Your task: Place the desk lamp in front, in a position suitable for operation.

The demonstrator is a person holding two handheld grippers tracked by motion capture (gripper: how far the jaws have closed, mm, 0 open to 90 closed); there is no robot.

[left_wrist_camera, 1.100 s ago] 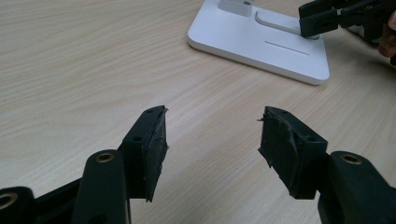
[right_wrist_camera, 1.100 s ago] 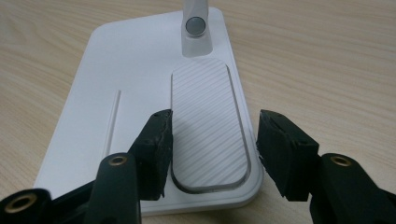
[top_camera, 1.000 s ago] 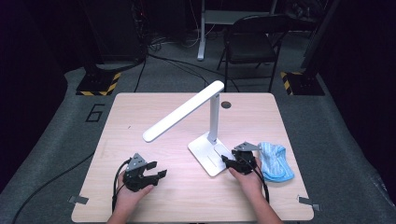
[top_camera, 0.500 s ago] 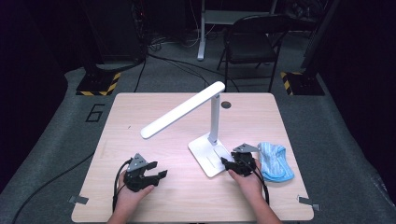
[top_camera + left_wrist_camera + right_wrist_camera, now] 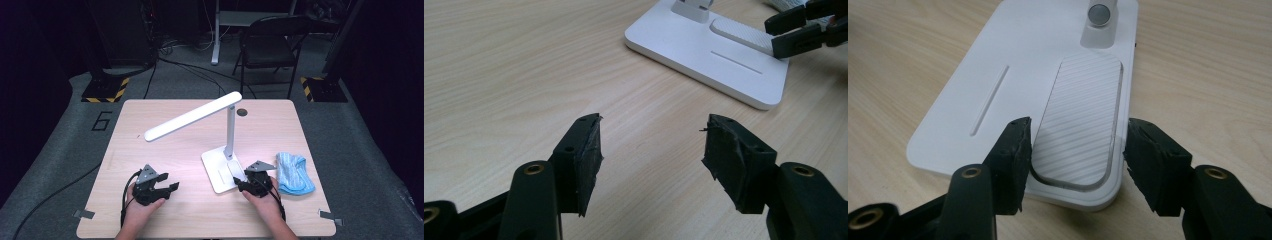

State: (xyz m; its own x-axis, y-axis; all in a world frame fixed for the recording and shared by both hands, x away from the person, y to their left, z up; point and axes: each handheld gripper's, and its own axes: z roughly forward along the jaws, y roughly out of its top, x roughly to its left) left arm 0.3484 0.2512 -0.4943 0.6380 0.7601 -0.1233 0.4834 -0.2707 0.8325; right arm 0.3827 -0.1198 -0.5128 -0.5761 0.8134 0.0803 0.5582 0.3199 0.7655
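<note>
A white desk lamp [image 5: 227, 135] stands mid-table, its long head [image 5: 192, 116] angled down to the left and its flat base [image 5: 222, 171] toward the front. The base [image 5: 1038, 90] has a ribbed pad [image 5: 1082, 120] and a thin slot. My right gripper [image 5: 243, 183] [image 5: 1075, 155] is open, its jaws hovering over the near edge of the base, straddling the ribbed pad. My left gripper [image 5: 170, 189] [image 5: 651, 150] is open over bare wood at the front left, with the lamp base [image 5: 709, 47] ahead of it. The right gripper [image 5: 796, 30] also appears at the base's far corner.
A light blue cloth [image 5: 294, 172] lies crumpled right of the lamp base. The wooden table [image 5: 150, 150] has a round grommet [image 5: 242, 112] near its back edge. A black chair [image 5: 270, 45] and cables sit on the floor beyond.
</note>
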